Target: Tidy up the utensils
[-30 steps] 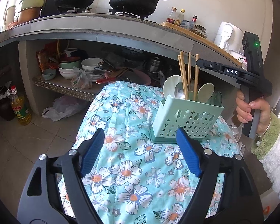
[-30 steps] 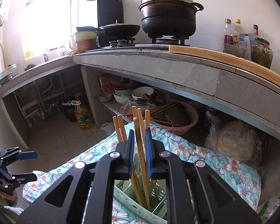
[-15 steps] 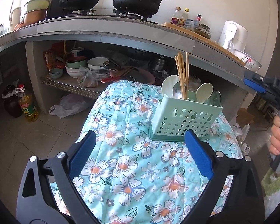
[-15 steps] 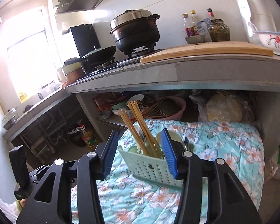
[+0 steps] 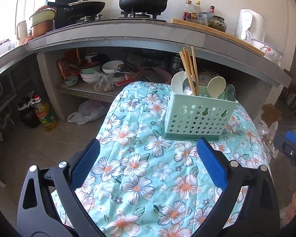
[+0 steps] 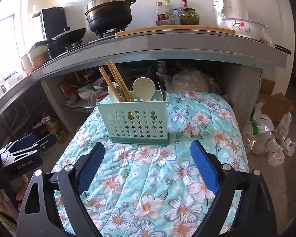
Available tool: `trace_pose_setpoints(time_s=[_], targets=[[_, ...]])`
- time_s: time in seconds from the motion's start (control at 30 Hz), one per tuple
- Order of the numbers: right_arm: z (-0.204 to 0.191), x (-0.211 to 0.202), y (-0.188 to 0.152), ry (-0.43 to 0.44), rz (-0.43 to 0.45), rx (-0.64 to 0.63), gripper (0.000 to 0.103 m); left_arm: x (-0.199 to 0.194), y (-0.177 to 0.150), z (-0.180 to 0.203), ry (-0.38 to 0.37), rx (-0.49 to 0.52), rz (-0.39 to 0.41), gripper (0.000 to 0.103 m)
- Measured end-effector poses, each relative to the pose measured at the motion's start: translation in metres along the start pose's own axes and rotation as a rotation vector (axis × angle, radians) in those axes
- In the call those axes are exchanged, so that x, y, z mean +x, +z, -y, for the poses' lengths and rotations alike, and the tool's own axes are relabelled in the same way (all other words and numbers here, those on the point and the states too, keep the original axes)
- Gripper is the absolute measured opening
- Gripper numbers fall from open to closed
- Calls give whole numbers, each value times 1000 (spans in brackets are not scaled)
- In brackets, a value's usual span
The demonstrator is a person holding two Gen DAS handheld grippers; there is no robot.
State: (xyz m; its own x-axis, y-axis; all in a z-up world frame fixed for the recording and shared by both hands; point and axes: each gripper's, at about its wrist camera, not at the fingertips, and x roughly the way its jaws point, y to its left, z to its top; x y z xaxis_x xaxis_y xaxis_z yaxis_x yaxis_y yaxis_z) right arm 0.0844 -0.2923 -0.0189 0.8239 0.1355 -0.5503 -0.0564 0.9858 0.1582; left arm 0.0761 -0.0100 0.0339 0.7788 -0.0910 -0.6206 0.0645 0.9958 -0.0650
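I see the green utensil holder (image 6: 138, 121) standing upright on the floral cloth (image 6: 187, 158), chopsticks (image 6: 116, 83) leaning left. My right gripper (image 6: 148, 167), jaws just released and empty, sits nearest; left gripper (image 5: 148, 165) gapes empty too.

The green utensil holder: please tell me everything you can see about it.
The utensil holder is a pale mint-green box, plastic by its look, with star and gourd-shaped holes in its front wall and a darker green base. It stands upright on the floral cloth. Wooden chopsticks lean in it beside pale spoons. Neither gripper touches it.
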Motion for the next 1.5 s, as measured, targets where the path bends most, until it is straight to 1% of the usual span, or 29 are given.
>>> trace_pose_setpoints(time_s=[0.1,0.2,0.33,0.4,0.53,0.7,1.0,1.2,1.5], targets=[[-5,-8,-6,-40,20,-15,93,-7,0,3,13,-4,-1,95],[-8,-14,-10,-63,31,-25,95,-13,1,6,26,13,-7,95],[-14,-24,-12,-87,48,-41,96,-25,0,11,65,24,31,95],[-18,-29,-13,-101,57,-52,96,-30,1,13,71,32,43,95],[-22,-37,-15,-118,69,-60,97,-37,3,17,71,41,63,95],[-21,-46,-15,-118,84,-52,97,-45,6,20,57,46,91,95],[-21,-47,-14,-131,85,-49,97,-49,13,33,37,80,119,95],[-15,-46,-15,-136,84,-27,97,-47,14,41,36,105,119,95],[-13,-50,-12,-149,109,-21,97,-51,15,42,38,118,146,95]])
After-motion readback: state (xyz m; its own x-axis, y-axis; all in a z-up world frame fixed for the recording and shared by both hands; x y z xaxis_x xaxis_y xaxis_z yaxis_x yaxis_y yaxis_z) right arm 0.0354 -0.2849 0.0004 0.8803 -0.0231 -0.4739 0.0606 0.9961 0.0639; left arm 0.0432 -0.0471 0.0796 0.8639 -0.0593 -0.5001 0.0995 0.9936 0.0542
